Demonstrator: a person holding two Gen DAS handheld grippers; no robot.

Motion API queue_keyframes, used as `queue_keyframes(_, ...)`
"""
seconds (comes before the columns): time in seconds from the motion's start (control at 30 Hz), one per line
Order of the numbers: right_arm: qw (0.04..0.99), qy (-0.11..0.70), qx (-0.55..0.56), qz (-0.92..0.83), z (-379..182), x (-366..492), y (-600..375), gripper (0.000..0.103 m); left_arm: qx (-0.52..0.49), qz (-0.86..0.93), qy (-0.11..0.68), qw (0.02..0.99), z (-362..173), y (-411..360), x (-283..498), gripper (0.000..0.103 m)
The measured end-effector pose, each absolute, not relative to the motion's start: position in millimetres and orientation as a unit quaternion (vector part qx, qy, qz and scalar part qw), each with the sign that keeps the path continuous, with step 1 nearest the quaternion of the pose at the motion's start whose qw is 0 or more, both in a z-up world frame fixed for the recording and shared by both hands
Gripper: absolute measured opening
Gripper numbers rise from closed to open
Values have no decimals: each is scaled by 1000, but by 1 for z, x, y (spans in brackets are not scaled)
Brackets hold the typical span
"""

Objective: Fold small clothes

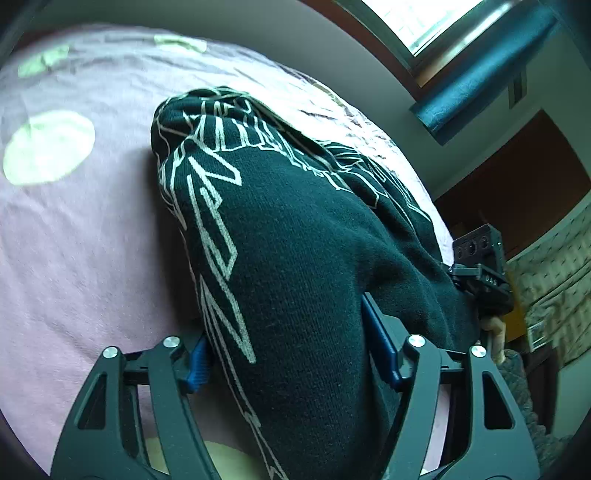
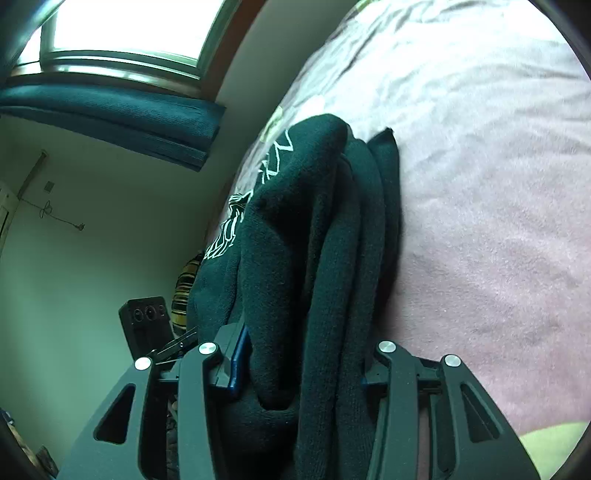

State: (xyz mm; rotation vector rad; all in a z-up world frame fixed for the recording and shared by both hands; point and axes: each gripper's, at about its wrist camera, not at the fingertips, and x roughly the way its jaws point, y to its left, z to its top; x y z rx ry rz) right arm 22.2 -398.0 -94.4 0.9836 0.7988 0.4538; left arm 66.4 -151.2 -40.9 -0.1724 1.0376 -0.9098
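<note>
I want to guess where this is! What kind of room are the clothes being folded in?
Most likely a bedroom. The dark garment lies on a soft pink bedsheet with pale green dots, and there is a window with a dark blind close by.

Dark green garment (image 1: 295, 258): knitted cloth, matt, fine ribbed weave, with pale printed lines slightly cracked. Bed cover (image 1: 74, 240): pink cloth, soft, fuzzy nap, creased. Left hand-held gripper (image 1: 295, 365) and right hand-held gripper (image 2: 303, 365): matt black plastic arms, bright polished metal pins, blue ridged pads. Window blind (image 2: 110, 114): ribbed blue cloth.
</note>
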Motion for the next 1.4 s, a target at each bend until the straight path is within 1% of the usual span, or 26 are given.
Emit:
queue_keyframes(0.2,802,346,447,192,-81,7,-396,42,-72,-416,469,776,-34,-147,64,62)
queue_keyframes(0.33,812,341,435,188,-71,-1,-389,41,-71,-408,462,784,-28,-138,64,61)
queue_keyframes(0.53,815,331,431,202,-61,16,-374,40,-71,-393,445,801,-12,-111,66,61)
queue_keyframes(0.77,824,315,409,235,-44,60,-332,40,-71,-365,420,828,4,-67,92,61)
queue_keyframes(0.93,817,326,406,247,-54,95,-304,40,-70,-348,425,833,-7,-41,122,61)
queue_keyframes(1.07,806,356,413,232,-81,112,-289,40,-84,-340,462,815,-45,-29,143,62)
queue_keyframes(1.17,794,346,437,241,-91,110,-293,40,-110,-359,450,811,-52,-17,145,64)
queue_keyframes(1.23,794,349,435,244,-89,111,-292,41,-104,-360,446,813,-50,-18,142,65)
queue_keyframes(1.33,788,357,442,239,-80,121,-286,52,-115,-364,443,811,-49,-12,138,69)
queue_keyframes(1.37,787,352,449,236,-75,122,-287,62,-121,-364,442,811,-48,-7,135,72)
queue_keyframes(1.4,789,345,453,231,-69,127,-286,69,-128,-366,439,810,-49,-4,129,78)
